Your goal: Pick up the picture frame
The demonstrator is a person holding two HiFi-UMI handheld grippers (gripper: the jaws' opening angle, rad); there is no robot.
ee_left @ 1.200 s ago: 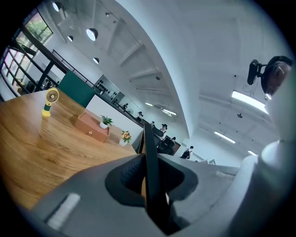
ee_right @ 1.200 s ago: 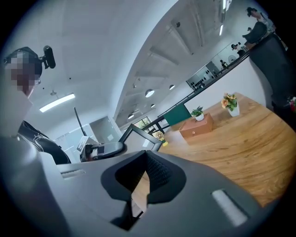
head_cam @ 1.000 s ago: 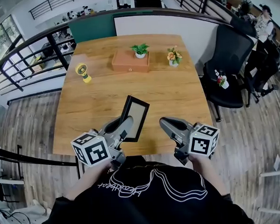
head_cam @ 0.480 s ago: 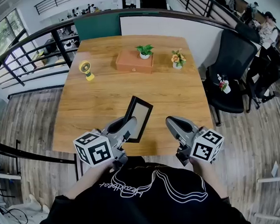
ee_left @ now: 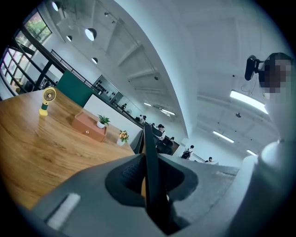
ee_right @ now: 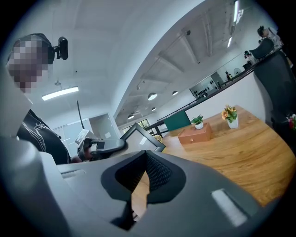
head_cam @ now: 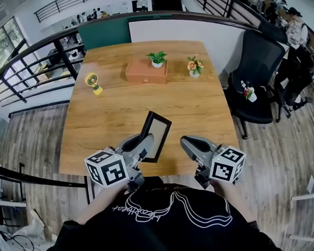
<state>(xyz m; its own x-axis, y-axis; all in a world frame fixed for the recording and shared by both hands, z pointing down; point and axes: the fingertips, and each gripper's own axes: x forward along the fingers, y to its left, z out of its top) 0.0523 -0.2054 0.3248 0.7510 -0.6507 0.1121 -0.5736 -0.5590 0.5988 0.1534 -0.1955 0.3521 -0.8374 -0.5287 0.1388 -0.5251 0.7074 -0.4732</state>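
The left gripper [head_cam: 144,145] is clamping the picture frame [head_cam: 157,134] by its near lower corner. In the left gripper view, the frame's thin black edge is running straight up between the two jaws, and both textured pads are pressing against it.

The frame is showing as a rectangle with a narrow black border and a pale beige inner panel. It is sitting tilted, with its far end rising away from the person, over the worktop [head_cam: 119,114] close to the middle of the near edge. Whether its lower edge is touching the wood cannot be told. In the right gripper view, the face turned toward that camera is appearing grey with a small white patch on it.

The right gripper [head_cam: 188,145] is hovering just to the right of the frame, near the near edge and apart from the frame. Its jaws are meeting at the tips, and nothing is sitting between them.

Toward the far edge, a brown box [head_cam: 143,71] is lying with a small potted plant [head_cam: 157,58] standing on its top. A pot of orange flowers [head_cam: 195,65] is standing nearer the far right corner, and a yellow desk fan [head_cam: 93,81] is standing by the left edge. A black office chair [head_cam: 258,59] is standing beyond the right edge.
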